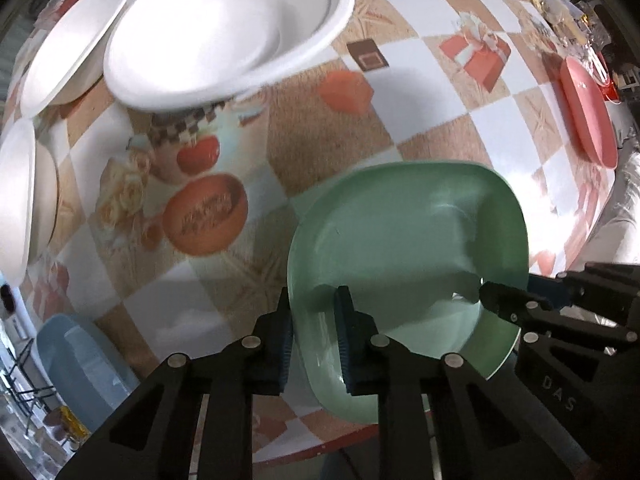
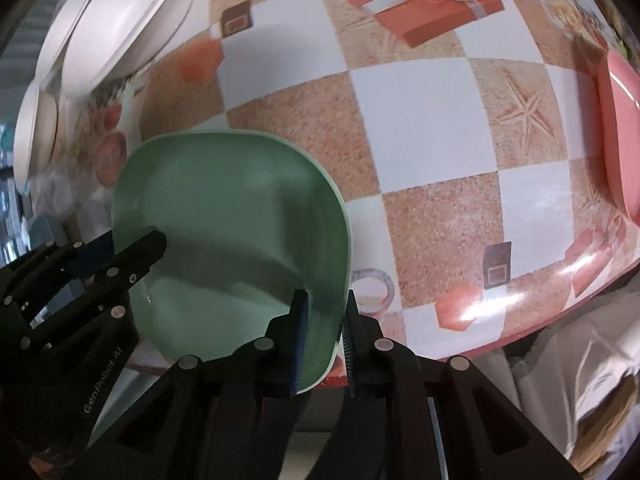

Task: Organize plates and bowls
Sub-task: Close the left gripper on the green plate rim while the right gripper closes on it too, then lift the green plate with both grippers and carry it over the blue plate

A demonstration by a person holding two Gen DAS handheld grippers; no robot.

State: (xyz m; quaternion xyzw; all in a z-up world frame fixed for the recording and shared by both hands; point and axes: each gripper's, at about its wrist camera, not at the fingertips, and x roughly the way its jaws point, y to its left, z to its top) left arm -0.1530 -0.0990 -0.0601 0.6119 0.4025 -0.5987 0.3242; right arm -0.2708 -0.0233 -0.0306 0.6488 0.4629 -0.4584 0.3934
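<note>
A green square plate [image 1: 404, 248] lies near the table's front edge; it also shows in the right wrist view [image 2: 224, 224]. My left gripper [image 1: 314, 332] is shut on the plate's left rim, one finger on each side of it. My right gripper [image 2: 324, 332] is shut on the plate's right rim the same way. The right gripper also shows at the right of the left wrist view [image 1: 504, 300]. A large white plate [image 1: 224, 28] sits at the far left, with white bowls [image 1: 68, 40] beside it.
A pink plate [image 1: 586, 112] lies at the far right; it also shows in the right wrist view [image 2: 620, 136]. A third white bowl [image 1: 20, 196] stands at the left edge. A light blue tub [image 1: 80, 364] sits below the table at left. The checkered tablecloth [image 2: 440, 120] covers the table.
</note>
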